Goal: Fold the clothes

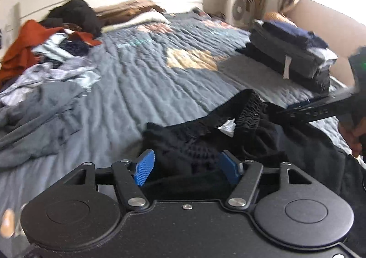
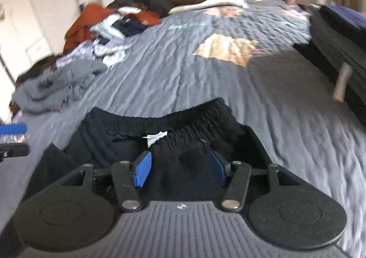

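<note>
A heap of unfolded clothes (image 1: 45, 57) lies on the bed (image 1: 146, 70) at far left, a folded stack (image 1: 295, 57) at right. Black shorts (image 2: 160, 121) lie nearest. The left gripper (image 1: 186, 167) and right gripper (image 2: 180, 166) have spread jaws over the black fabric, pinching nothing.

The black shorts (image 2: 173, 121) are matt cloth with a gathered, ribbed waistband. The grey bedspread (image 1: 141, 79) is soft quilted cloth, rippled. Each claw (image 1: 186, 167) has matt black plastic arms, ridged blue pads (image 1: 143, 167) and shiny metal rivets.
</note>
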Available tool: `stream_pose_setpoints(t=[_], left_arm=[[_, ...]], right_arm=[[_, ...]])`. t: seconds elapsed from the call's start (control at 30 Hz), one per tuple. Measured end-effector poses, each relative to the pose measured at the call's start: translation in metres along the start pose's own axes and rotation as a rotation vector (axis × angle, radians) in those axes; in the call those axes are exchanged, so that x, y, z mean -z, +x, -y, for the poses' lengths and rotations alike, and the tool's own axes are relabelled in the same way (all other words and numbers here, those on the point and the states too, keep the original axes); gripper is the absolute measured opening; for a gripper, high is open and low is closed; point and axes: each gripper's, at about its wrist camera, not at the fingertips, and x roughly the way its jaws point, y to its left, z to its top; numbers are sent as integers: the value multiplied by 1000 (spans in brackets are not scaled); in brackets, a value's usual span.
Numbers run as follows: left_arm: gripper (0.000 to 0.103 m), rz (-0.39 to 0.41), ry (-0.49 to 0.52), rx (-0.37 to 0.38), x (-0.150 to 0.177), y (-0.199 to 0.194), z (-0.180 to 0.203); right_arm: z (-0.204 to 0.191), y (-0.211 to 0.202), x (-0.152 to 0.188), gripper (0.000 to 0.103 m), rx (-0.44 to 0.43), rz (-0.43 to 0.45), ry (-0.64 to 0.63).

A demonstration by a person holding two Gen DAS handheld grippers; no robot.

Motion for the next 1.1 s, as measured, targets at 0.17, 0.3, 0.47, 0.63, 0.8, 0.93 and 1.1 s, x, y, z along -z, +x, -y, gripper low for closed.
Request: stream_pose_setpoints(t=[0.17,0.3,0.47,0.63,0.8,0.93,1.1], left_arm=[[63,-57,82,59,-5,49,18],[63,-137,72,53,-4,86,23],[67,-259,68,-24,4,120,31],[59,-254,74,-43,11,128,34],[23,-213,16,37,9,118,25],[17,-147,-26,40,6,105,22],[16,-80,-32,58,-6,89,13]], right_arm=[[-2,34,-14,56,-72,-34,-126],[2,57,-15,56,-106,-87,-90],[-1,77,-5,61,-78,-120,-84],[-8,85,-1,55,-30,-139,-109],[-6,85,-2,3,-103,-158,-12],[-1,74,-8,0,-113,-104,63],[17,55,-27,0,-150,-27,109]])
